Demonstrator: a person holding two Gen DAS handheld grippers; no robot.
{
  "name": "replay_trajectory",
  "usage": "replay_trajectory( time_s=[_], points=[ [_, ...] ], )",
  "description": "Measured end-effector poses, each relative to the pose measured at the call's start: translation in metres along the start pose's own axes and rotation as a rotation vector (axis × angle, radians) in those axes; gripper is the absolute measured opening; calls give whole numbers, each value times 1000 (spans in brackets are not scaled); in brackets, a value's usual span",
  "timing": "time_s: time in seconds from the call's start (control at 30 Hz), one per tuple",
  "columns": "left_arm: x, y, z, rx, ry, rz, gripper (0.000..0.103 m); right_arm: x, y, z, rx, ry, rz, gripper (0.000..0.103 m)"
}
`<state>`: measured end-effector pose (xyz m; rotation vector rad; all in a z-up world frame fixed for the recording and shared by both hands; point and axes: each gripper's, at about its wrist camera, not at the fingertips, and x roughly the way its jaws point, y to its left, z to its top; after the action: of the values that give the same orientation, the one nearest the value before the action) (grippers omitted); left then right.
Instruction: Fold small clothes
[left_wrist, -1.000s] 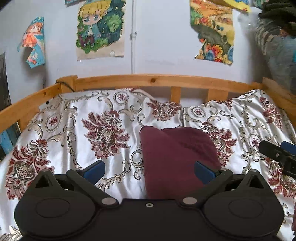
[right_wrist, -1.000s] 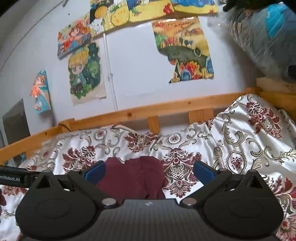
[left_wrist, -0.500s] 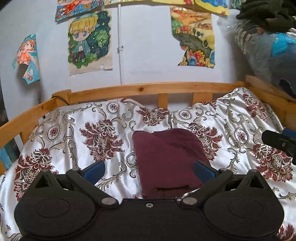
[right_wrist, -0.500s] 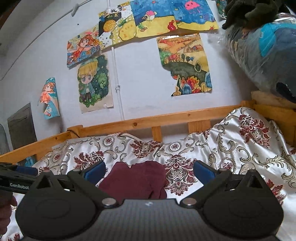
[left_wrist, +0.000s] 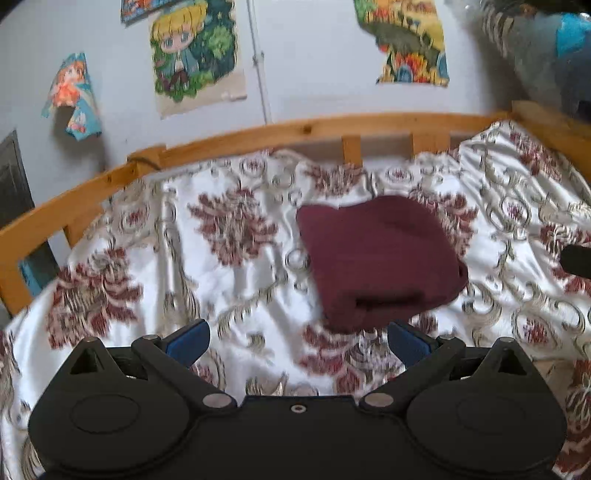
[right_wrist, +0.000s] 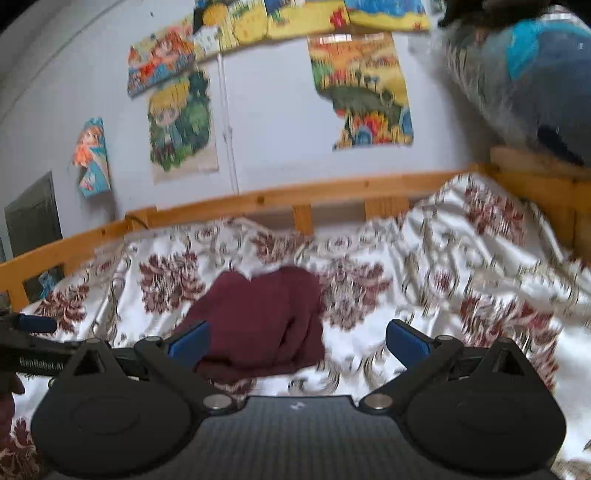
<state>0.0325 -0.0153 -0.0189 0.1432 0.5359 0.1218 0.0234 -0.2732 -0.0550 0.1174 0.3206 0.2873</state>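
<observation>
Maroon folded cloth (left_wrist: 380, 258) lies on the flowered bedsheet (left_wrist: 229, 288), and I hold the left gripper (left_wrist: 297, 341) and right gripper (right_wrist: 297, 341) spread wide, both empty, short of it.

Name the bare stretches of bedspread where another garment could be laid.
Free: bedspread between the wooden rail and the folded maroon garment; also right of the garment, toward the corner. Crowded only around the garment itself.

Soft daylight, motion blur, fisheye edge warp.
</observation>
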Motion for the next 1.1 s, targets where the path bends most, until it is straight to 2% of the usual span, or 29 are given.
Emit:
replay_trajectory(
  time_s=[0.13,0.5,1.1],
  points=[
    [3,3,-10,-34,33,-25,102,3,5,-6,-29,19,3,103],
    [2,7,-10,-77,33,-39,102,6,3,-5,-15,41,1,103],
    [2,8,-10,-78,29,-33,102,6,4,-6,-23,49,8,103]
  ],
)
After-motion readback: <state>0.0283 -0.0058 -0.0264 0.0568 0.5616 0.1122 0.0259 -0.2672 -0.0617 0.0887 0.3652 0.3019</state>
